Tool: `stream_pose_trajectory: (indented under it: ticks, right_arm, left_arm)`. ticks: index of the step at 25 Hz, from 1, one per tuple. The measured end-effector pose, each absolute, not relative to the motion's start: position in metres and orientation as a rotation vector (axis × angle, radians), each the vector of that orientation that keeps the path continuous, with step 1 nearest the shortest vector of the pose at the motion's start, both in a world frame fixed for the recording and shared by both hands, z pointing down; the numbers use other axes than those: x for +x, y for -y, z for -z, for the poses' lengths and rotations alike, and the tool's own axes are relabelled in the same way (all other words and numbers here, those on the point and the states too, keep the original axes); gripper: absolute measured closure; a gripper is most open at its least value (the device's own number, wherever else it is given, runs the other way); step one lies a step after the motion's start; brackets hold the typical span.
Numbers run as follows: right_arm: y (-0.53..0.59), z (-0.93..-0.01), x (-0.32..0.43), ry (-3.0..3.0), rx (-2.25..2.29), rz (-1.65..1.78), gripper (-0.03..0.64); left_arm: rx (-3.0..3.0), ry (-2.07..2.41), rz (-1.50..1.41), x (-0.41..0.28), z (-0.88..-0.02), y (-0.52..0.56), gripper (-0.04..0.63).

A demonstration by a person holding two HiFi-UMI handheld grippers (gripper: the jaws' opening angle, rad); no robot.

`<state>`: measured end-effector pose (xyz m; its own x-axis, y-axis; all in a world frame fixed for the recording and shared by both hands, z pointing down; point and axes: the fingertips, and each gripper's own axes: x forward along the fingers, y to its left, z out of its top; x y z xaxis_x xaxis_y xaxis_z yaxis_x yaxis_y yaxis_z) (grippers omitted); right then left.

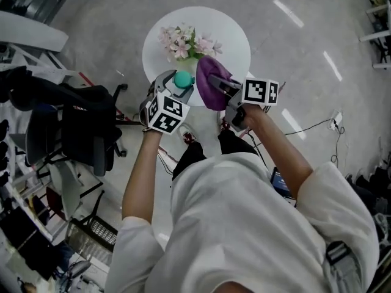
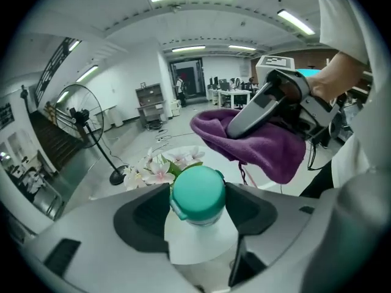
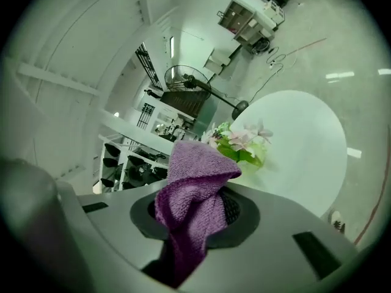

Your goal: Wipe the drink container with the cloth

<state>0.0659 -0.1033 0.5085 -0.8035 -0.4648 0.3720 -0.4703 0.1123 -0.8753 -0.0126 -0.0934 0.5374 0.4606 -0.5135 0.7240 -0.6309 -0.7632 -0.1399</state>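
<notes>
My left gripper (image 1: 175, 85) is shut on the drink container (image 1: 182, 79), a clear bottle with a teal cap, and holds it in the air over the near edge of the round white table (image 1: 235, 38). In the left gripper view the cap (image 2: 197, 191) sits tight between both jaws. My right gripper (image 1: 223, 88) is shut on a purple cloth (image 1: 211, 91), just right of the bottle. The cloth (image 2: 264, 148) hangs a little above and beside the cap, apart from it. From the right gripper's jaws the cloth (image 3: 192, 203) bunches upward.
A vase of pink and white flowers (image 1: 186, 41) stands on the table behind the bottle. A black office chair (image 1: 85, 127) is at the left, and cables (image 1: 317, 127) lie on the floor at the right. A standing fan (image 2: 85, 127) is farther off.
</notes>
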Motion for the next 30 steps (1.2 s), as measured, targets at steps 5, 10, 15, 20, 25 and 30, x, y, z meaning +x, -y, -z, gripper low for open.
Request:
stream_pose_trajectory:
  ticks: [5,10,15,20,25,30]
  right_arm:
    - [0.115,-0.525,0.035,2.337,0.776,-1.943,0.511]
    - [0.13,-0.559,0.038,2.347,0.832,-1.895,0.511]
    - [0.118,-0.62,0.035,2.235,0.817,-1.76,0.511]
    - [0.113,-0.675,0.035,2.123,0.864,-1.596,0.511]
    - [0.112,-0.708,0.037,2.021,0.914,-1.459,0.511]
    - [0.104,-0.723,0.043,1.911,0.867,-1.533,0.511]
  left_arm:
    - [2.449,1.159,-1.146,-0.008,-0.535,0.094,0.304]
    - [2.366,1.286,-1.1,-0.008,-0.535,0.091,0.304]
    - [2.306,1.369,-1.067,-0.006,-0.535,0.09,0.304]
    - [2.268,1.454,-1.017,-0.009,-0.536,0.09,0.304]
    - [2.265,1.451,-1.011,-0.009,-0.537,0.09,0.302]
    - [2.284,1.422,-1.021,-0.008,-0.537,0.088,0.302]
